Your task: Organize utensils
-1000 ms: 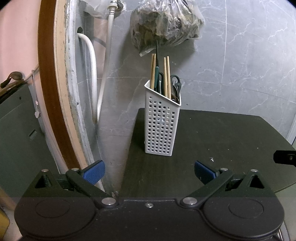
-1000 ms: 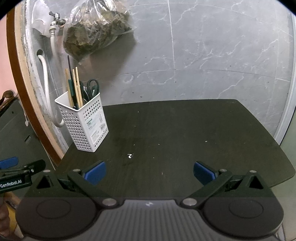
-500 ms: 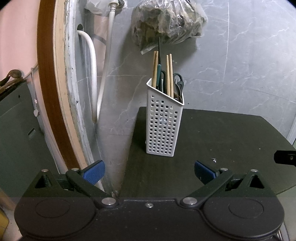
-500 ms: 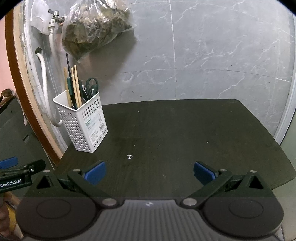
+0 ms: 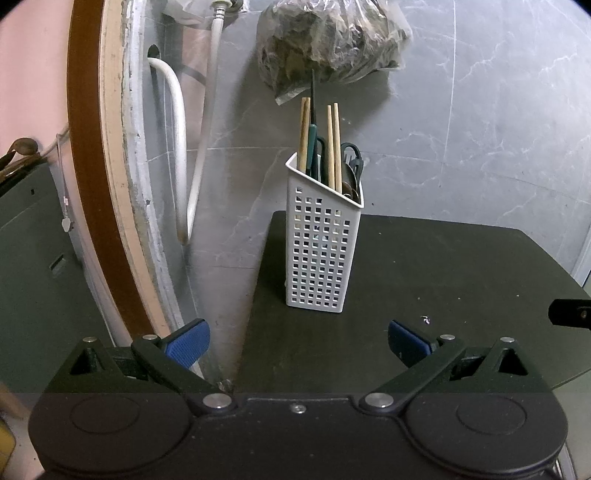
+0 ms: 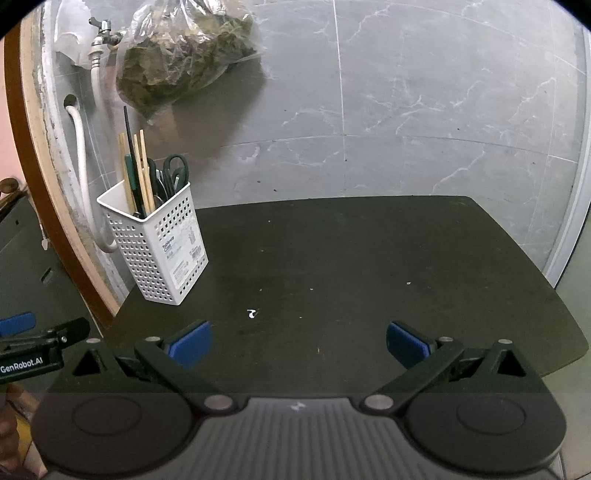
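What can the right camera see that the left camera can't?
Only the right wrist view shows the tap, the label on the basket, and the table's far right edge. Only the left wrist view shows the basket straight ahead of the left tongs. Both show the chopsticks, scissors, hanging bag and open, empty tongs; the right tongs point at bare tabletop.

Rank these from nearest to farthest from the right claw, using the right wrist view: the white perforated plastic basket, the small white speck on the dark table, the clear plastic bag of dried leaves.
1. Small white speck: on the table just ahead of the right claw.
2. White perforated plastic basket: table's far left corner.
3. Clear plastic bag of dried leaves: hanging on the wall, upper left.
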A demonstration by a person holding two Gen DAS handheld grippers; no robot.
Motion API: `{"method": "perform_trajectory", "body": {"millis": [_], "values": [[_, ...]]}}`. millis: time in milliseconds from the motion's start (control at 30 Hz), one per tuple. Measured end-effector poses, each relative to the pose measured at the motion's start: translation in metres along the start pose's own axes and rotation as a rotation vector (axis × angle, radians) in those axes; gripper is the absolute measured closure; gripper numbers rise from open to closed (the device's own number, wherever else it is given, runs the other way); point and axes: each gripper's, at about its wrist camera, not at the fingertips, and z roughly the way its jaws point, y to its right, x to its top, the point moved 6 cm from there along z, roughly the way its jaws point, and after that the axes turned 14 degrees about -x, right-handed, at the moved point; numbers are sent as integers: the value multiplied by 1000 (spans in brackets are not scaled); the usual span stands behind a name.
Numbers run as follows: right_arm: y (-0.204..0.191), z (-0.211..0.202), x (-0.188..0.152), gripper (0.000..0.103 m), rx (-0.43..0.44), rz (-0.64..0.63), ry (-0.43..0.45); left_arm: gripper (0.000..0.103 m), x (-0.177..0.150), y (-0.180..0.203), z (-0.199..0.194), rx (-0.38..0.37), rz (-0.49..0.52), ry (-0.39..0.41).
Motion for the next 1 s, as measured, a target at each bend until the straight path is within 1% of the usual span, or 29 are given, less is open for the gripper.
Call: {"method": "perform_trajectory", "body": {"millis": [500,1000], "values": [[0,0,0,0,1,-2,3,1,0,0,-2,-1,2,5],[-1,-2,-1,0,3,-5,5,1,-1,0,-5,14,-8,7]]}}
